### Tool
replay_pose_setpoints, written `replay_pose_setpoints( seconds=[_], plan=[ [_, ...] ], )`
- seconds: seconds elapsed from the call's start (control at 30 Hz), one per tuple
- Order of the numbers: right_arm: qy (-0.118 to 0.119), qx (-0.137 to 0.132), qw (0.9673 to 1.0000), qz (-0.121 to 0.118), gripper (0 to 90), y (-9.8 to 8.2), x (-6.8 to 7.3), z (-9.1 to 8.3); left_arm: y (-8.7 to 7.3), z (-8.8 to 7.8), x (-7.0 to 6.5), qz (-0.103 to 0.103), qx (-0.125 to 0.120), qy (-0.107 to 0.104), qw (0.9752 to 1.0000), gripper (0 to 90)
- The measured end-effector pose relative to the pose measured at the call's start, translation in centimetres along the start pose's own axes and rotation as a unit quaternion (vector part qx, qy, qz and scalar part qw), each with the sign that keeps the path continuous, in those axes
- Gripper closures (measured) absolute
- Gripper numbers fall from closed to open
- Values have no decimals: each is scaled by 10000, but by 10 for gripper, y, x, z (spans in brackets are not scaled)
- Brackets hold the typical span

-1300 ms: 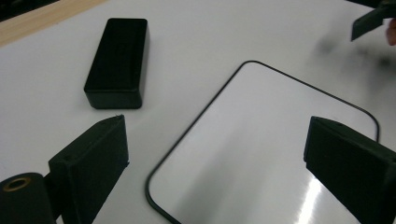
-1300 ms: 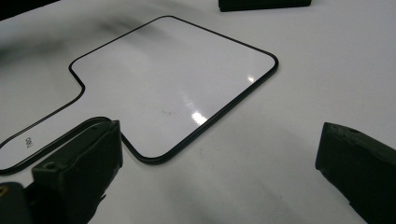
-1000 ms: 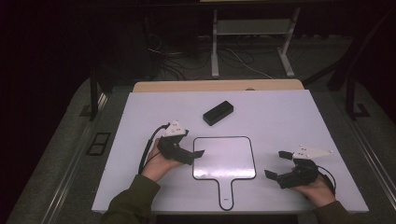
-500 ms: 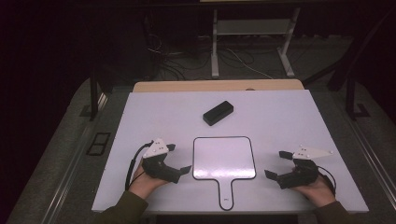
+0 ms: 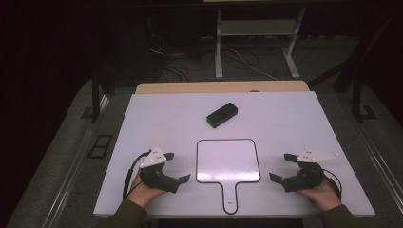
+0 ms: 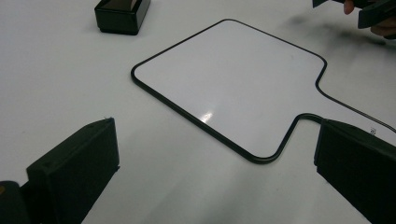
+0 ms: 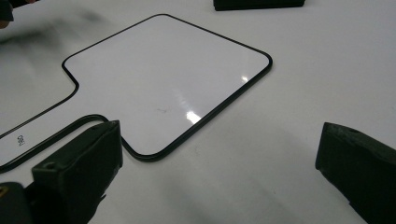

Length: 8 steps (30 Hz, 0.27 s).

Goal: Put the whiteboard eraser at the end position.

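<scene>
Fingers (image 6: 74, 172) wide on the left gripper (image 5: 175, 167), nothing between them, just bare counter (image 5: 157, 114). Same on the right gripper (image 5: 283, 167): its fingers (image 7: 79, 172) spread wide and empty.

The paddle-shaped whiteboard (image 5: 228, 160) lies flat on the counter near the front edge, handle pointing toward the person, between the two grippers. Neither touches it. In the left gripper view the board's near corner sits between the two jaws and one jaw tip overlaps the handle neck; can't tell height off the surface. In the right gripper view the board's other lower corner lies just beyond one jaw, the other jaw out over bare counter.

The black rectangular block (image 5: 222, 115) sits farther back, well apart from the board and both grippers. Probably an eraser or case, can't confirm.

Step, as I read it: pre-grasp. Both hands parked low at the front, flanking the board, jaws aimed inward at it. No contact yet, so nothing picked.

Next move calls for:
- The board is thin and flat on the surface, so a top-down pinch has little to bite. An edge or handle grab looks more workable.
- One finger has to get under the rim, or slide the board to overhang the front edge first.
- The glossy face may slip, so grip on the black border.
</scene>
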State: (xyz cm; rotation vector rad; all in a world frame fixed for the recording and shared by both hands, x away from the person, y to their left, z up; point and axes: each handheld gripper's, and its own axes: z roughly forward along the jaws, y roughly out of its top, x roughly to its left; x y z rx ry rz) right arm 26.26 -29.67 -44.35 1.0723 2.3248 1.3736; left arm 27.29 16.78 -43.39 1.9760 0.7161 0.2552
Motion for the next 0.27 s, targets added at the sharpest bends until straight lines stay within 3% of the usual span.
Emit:
replay_pose_setpoints(
  seconds=[0.27],
  plan=[
    [-3, -2, 10000, -12, 0, 0, 0, 0, 0, 1, -1, 12, 34, -30, 10000, 0]
  ],
)
